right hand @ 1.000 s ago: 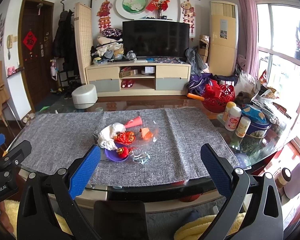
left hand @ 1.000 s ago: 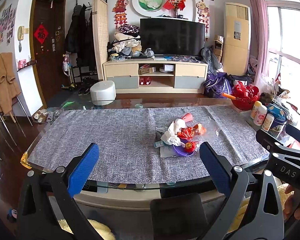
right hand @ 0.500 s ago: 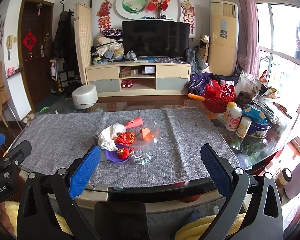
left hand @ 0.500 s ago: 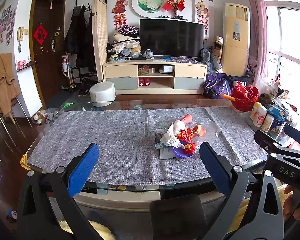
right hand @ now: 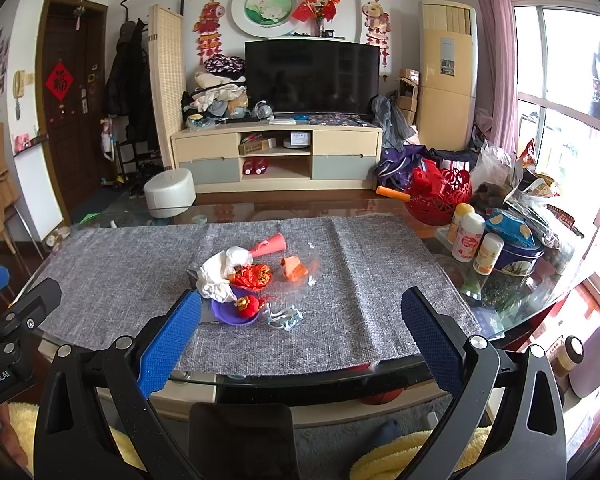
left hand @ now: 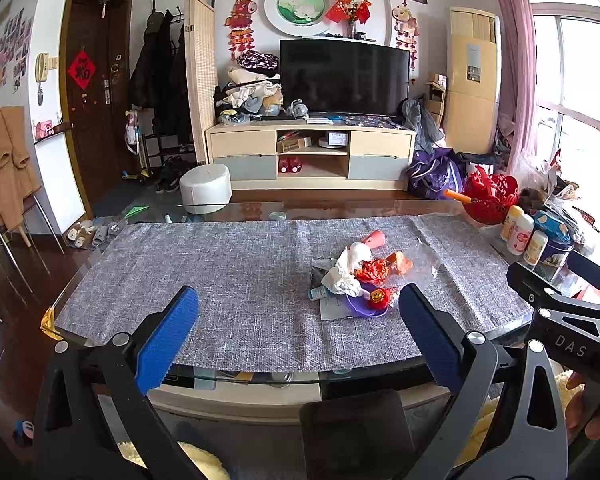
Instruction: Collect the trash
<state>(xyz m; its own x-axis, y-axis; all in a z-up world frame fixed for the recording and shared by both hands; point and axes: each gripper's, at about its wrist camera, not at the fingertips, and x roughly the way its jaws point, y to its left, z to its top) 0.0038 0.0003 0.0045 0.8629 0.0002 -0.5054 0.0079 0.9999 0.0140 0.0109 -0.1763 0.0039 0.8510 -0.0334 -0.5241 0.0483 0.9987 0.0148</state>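
Observation:
A heap of trash lies on the grey table runner [left hand: 228,272]: crumpled white tissue [left hand: 346,270] [right hand: 216,272], red wrappers [left hand: 374,270] [right hand: 252,276], an orange piece [right hand: 294,268], a pink cone [right hand: 270,246], clear plastic film [right hand: 296,276] and a purple dish [right hand: 232,314] [left hand: 362,306]. My left gripper [left hand: 298,338] is open and empty, held before the table's near edge, the heap just left of its right finger. My right gripper [right hand: 300,338] is open and empty, the heap ahead by its left finger.
At the table's right end stand white bottles [right hand: 468,238], a blue tin [right hand: 518,258], a red basket [right hand: 440,196] and bags. The glass table edge [right hand: 300,376] runs just ahead of both grippers. A white stool [left hand: 206,188] and TV cabinet [left hand: 312,154] stand beyond.
The left wrist view has shifted slightly, so the table and heap sit a little higher in it. The right wrist view is almost unchanged. Both grippers stay open.

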